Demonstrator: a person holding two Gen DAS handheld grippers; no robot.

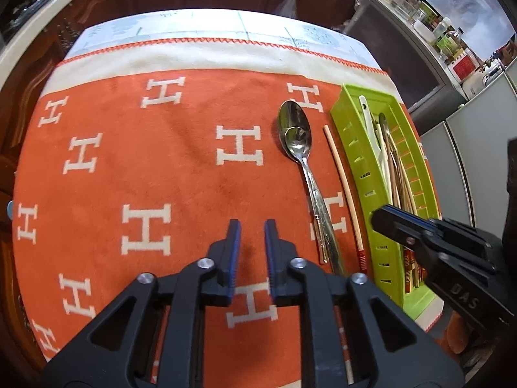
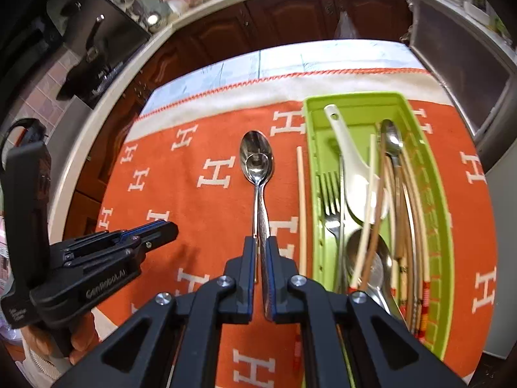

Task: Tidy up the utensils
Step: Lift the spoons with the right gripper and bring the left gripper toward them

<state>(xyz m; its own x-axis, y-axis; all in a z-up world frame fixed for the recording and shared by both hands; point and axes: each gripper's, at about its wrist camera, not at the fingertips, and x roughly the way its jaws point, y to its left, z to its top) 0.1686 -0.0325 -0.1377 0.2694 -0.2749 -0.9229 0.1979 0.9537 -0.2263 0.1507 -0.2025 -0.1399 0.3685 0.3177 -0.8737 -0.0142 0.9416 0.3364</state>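
Observation:
Two stacked silver spoons (image 1: 295,131) (image 2: 257,158) lie on the orange H-patterned cloth, a small one nested in a large one. A pale chopstick (image 1: 344,190) (image 2: 301,207) lies just right of them. A green tray (image 1: 355,161) (image 2: 313,194) holds a fork (image 2: 331,200), a white rice paddle (image 2: 352,174), spoons and several chopsticks. My left gripper (image 1: 252,226) is open and empty over the cloth, left of the spoon handles. My right gripper (image 2: 261,242) straddles the spoon handles, jaws nearly closed around them; in the left wrist view (image 1: 376,216) it shows over the tray's near end.
The orange cloth (image 1: 161,168) covers a table with a white border at the far edge. Dark wood cabinets stand behind. A counter with bottles (image 1: 449,38) runs at the right. A black stove area (image 2: 97,55) lies at the far left.

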